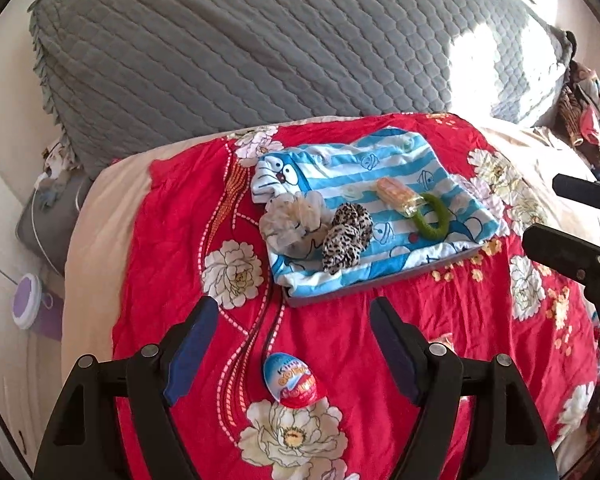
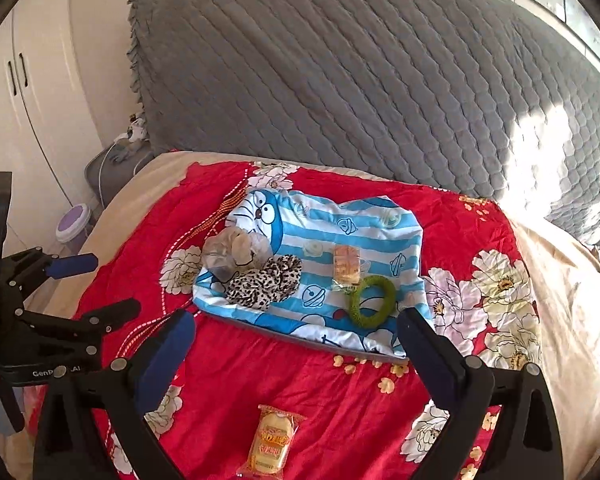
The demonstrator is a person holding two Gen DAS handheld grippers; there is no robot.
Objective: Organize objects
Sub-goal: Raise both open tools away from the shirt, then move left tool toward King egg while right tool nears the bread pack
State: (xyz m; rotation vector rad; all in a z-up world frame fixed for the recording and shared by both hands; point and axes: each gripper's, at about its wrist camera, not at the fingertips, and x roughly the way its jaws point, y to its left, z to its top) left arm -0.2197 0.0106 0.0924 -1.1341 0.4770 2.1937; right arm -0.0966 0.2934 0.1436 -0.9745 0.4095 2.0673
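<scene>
My left gripper [image 1: 296, 322] is open and points down at the red flowered bedspread [image 1: 340, 340]. A Kinder egg [image 1: 294, 380] lies on the spread between and below its fingers, untouched. Beyond it sits a tray [image 1: 360, 286] covered by a blue striped cartoon cloth. The tray carries a beige scrunchie [image 1: 288, 224], a leopard scrunchie [image 1: 346, 240], a green ring [image 1: 430, 220] and a wrapped snack [image 1: 396, 194]. My right gripper [image 2: 300, 332] is open too. A yellow wrapped cake [image 2: 272, 440] lies on the spread below it, in front of the tray [image 2: 300, 338].
A grey quilted headboard cushion [image 2: 340, 80] backs the bed. White wardrobe doors [image 2: 28, 80], a purple-lidded tub [image 2: 74, 220] and a grey stool with a cable [image 2: 112, 168] stand left of the bed. Clothes [image 1: 588, 112] are piled at the far right.
</scene>
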